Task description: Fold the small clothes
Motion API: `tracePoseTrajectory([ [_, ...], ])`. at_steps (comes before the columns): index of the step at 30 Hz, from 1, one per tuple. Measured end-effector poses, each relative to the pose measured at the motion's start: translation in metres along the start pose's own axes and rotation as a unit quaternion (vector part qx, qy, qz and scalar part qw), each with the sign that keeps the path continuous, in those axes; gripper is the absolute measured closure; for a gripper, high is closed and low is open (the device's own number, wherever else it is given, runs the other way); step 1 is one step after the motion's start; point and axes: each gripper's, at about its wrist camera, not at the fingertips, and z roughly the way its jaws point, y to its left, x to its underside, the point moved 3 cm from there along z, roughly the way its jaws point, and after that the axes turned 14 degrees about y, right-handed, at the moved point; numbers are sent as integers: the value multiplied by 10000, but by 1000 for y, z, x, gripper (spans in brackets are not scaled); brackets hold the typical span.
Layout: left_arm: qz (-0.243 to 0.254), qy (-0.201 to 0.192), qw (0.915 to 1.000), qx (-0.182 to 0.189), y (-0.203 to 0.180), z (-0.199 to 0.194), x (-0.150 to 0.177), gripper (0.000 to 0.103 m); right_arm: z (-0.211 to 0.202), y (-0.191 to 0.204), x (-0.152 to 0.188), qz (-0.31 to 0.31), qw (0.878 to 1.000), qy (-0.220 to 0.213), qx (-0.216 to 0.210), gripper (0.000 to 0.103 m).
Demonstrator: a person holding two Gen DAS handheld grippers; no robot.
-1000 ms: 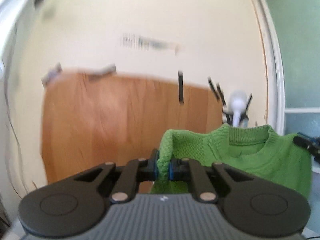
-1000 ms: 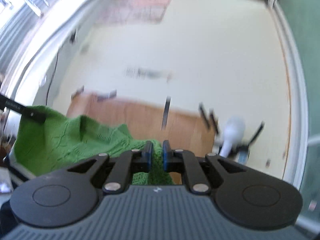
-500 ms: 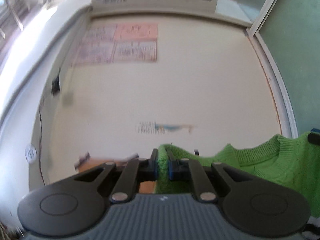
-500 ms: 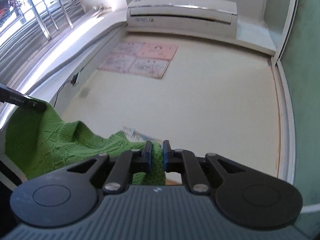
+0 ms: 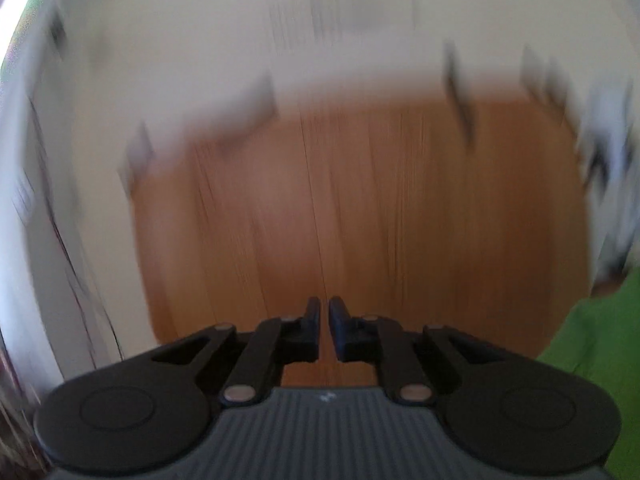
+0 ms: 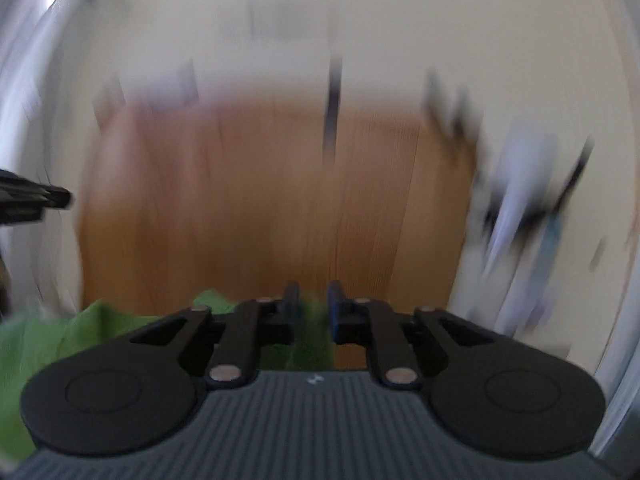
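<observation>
**Green sweater loose over wooden table, both views blurred**

Left black two-finger gripper [image 5: 324,312]: jaws closed together, nothing between them, above the orange-brown wooden tabletop [image 5: 360,208]. Bright green knitted sweater [image 5: 600,344]: lower right of that view, apart from the jaws. Right black two-finger gripper [image 6: 313,300]: jaws have just been opening, green knit [image 6: 310,336] between them, pads not pressing it.

A brown wooden table with a green woolly jumper on it

The smooth brown wooden table [image 5: 360,208] fills the middle of both blurry views. The soft green knitted jumper [image 6: 80,328] lies at its near edge. Some dark and white things stand at the far edge, too blurry to tell.
</observation>
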Motion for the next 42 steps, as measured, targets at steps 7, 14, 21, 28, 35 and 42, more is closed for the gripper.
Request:
tracePoseTrajectory([
  [7, -13, 1803, 9813, 670, 20, 87, 150, 70, 66, -35, 120, 555, 9898, 1284, -269, 63],
  [14, -268, 3336, 9304, 1495, 39, 126, 219, 37, 94, -49, 173, 903, 9709, 2144, -566, 32],
  [21, 141, 3140, 9353, 1625, 13, 111, 224, 52, 131, -15, 186, 958, 9478, 2811, -1163, 28],
  [28, 895, 2746, 9564, 430, -17, 134, 213, 101, 152, 9, 174, 554, 9489, 2950, -972, 89],
  [35, -92, 2622, 9628, 652, 22, 152, 160, 97, 148, -72, 169, 1283, 9543, 2600, 724, 87],
  [42, 127, 2579, 9613, 958, 58, 102, 180, 69, 111, -19, 134, 950, 9730, 2088, -255, 48],
])
